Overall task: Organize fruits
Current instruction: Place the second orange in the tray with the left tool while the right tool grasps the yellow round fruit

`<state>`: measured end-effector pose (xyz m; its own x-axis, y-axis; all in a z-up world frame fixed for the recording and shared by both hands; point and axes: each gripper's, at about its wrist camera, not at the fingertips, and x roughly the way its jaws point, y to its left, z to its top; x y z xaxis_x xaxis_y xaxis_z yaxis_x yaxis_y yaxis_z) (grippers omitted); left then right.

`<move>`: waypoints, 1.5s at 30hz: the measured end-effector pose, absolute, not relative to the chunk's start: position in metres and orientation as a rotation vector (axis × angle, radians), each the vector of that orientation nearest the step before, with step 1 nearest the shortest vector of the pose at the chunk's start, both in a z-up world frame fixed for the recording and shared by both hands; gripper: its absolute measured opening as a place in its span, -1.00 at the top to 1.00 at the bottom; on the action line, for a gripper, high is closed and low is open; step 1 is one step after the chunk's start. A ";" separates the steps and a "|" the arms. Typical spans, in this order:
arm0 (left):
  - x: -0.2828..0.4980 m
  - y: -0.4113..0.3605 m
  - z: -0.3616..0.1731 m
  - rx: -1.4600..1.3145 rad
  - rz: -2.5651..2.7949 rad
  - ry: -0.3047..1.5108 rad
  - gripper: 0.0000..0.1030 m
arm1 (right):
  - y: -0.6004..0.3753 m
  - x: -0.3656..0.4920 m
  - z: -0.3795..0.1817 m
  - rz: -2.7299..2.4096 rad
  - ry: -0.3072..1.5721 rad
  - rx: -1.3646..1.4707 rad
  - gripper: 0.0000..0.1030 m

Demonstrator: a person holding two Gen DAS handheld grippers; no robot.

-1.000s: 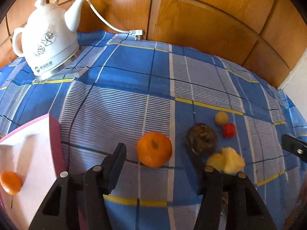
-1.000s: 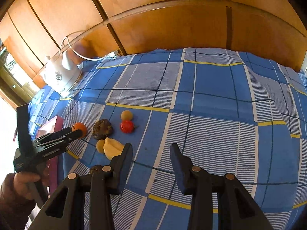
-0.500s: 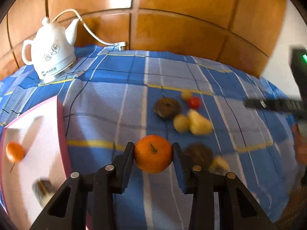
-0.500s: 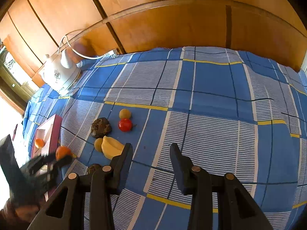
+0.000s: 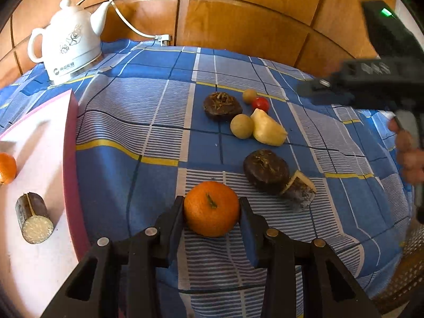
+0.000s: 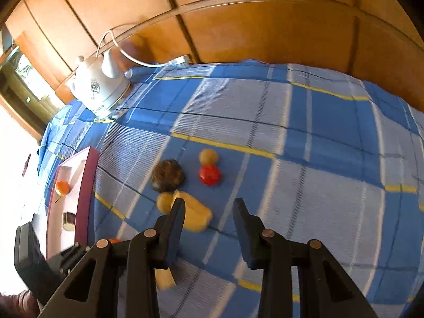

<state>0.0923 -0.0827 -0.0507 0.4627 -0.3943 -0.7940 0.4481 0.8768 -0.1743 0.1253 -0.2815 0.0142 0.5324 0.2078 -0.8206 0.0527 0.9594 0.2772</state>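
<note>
Left gripper (image 5: 212,206) clamped on orange (image 5: 211,208), just right of pink tray (image 5: 71,159). Right gripper (image 6: 209,212) slightly apart, nothing inside, jaws just closing. Its left finger (image 6: 175,222) hides part of yellow fruit (image 6: 197,216). Tray's left side cut off.

Orange mandarin (image 5: 211,208): clamped between the left gripper (image 5: 212,213) pads, stem side visible. Pink tray (image 5: 47,143): holds a second mandarin (image 5: 6,168) and a brown cylinder piece (image 5: 33,217). Red tomato (image 5: 260,104), pale pear (image 5: 267,131) and two dark round fruits (image 5: 222,106) lie clustered on the cloth.
</note>
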 end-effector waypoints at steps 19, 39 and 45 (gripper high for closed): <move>0.091 -0.079 -0.052 0.037 -0.531 0.951 0.23 | -0.249 0.212 -0.034 0.017 1.124 0.114 0.53; 0.089 -0.049 -0.003 -0.055 -0.531 0.884 0.23 | -0.291 0.115 -0.036 -0.028 1.148 0.131 0.53; 0.105 0.009 0.022 -0.171 -0.428 0.859 0.23 | -0.297 0.113 -0.037 -0.002 1.138 0.147 0.52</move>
